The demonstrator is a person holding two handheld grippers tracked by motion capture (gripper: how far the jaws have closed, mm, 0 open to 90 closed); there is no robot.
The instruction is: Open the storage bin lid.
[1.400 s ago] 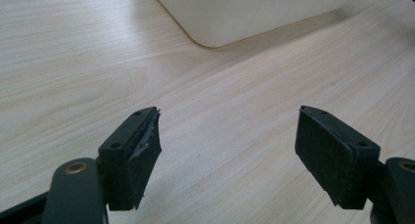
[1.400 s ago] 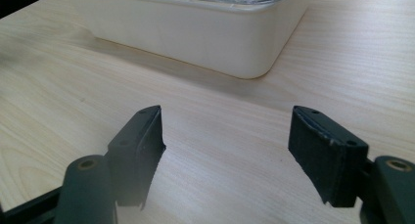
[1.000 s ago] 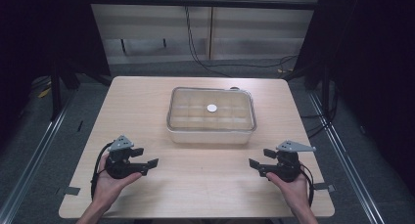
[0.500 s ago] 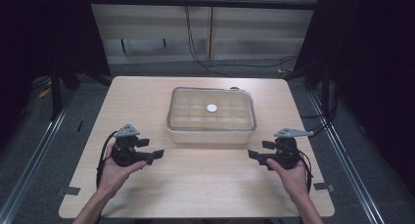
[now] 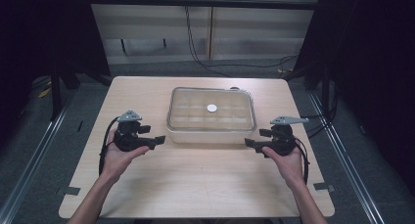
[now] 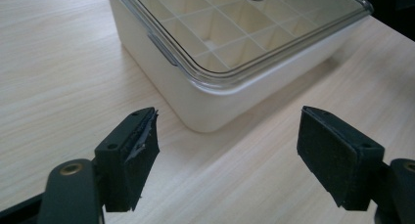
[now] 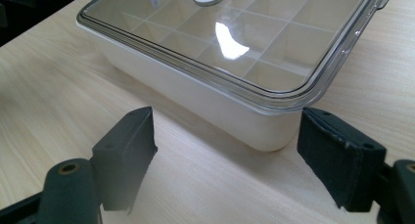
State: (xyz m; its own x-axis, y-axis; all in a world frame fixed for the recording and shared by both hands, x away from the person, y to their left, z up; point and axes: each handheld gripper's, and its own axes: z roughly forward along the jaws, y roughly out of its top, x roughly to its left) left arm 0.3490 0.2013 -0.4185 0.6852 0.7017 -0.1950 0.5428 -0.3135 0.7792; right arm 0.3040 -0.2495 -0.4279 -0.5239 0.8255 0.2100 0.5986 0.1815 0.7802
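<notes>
A white compartment box [image 5: 211, 132] with a clear lid [image 5: 211, 108] sits at the table's middle. A small white round knob [image 5: 212, 107] is on the lid's centre. My left gripper [image 5: 159, 140] is open just off the box's near left corner [image 6: 205, 114]. My right gripper [image 5: 248, 143] is open just off the near right corner [image 7: 266, 133]. In each gripper view the nearest corner lies beyond the gap between the jaws, apart from them. The lid [image 6: 244, 33] shows divided cells beneath; I see nothing inside them.
The light wooden table [image 5: 195, 185] has bare surface in front of the box and to both sides. Dark floor, metal rails and cables surround it. Tape marks [image 5: 68, 190] sit near the front corners.
Both grippers have moved forward and inward from the table's front toward the box's near corners. Both stayed open.
</notes>
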